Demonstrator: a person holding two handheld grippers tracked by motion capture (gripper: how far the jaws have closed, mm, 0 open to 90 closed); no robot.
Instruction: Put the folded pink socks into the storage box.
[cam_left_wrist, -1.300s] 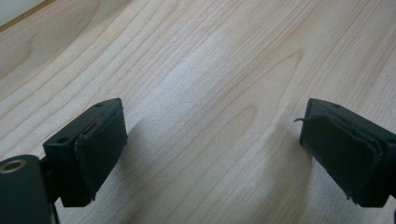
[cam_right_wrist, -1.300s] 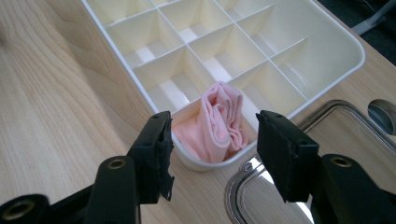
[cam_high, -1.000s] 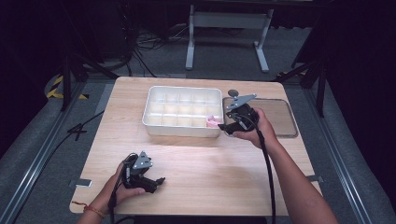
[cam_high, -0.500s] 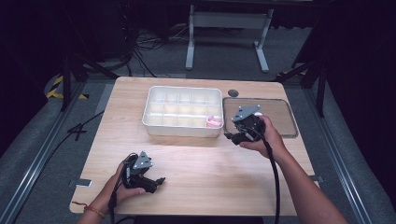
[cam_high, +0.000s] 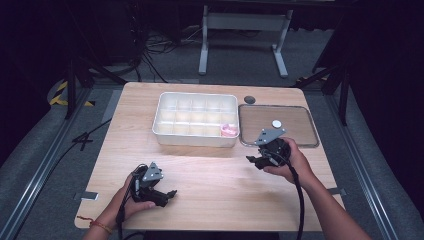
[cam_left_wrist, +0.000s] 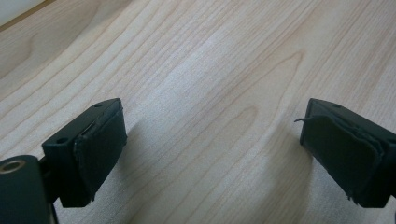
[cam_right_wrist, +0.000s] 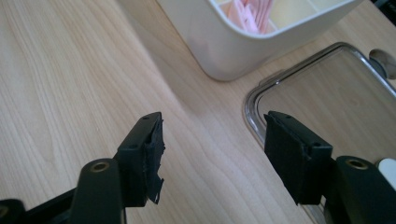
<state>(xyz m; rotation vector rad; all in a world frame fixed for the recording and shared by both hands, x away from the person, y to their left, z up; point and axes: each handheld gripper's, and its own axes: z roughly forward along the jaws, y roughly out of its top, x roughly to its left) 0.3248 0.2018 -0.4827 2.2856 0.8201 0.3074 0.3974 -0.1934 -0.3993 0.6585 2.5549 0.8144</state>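
Observation:
A white compartment box stands at the table's far middle, with a pink thing in its near right compartment. To its right lies a shallow metal-rimmed tray holding a small white disc. My right gripper hovers just in front of the tray's near left corner, open and empty. In the right gripper view its jaws stand wide over bare wood, with the box corner, the pink thing and the tray rim ahead. My left gripper rests near the front left, open; its jaws frame bare wood.
A dark round grommet sits in the tabletop behind the tray. Bare wood stretches between the two grippers. The table's front edge lies close behind the left hand. Cables trail from both grippers toward the person.
My right gripper has drawn back from the box's near right corner toward the person and sunk a little. The pink thing stays in the box. The left gripper has not moved.

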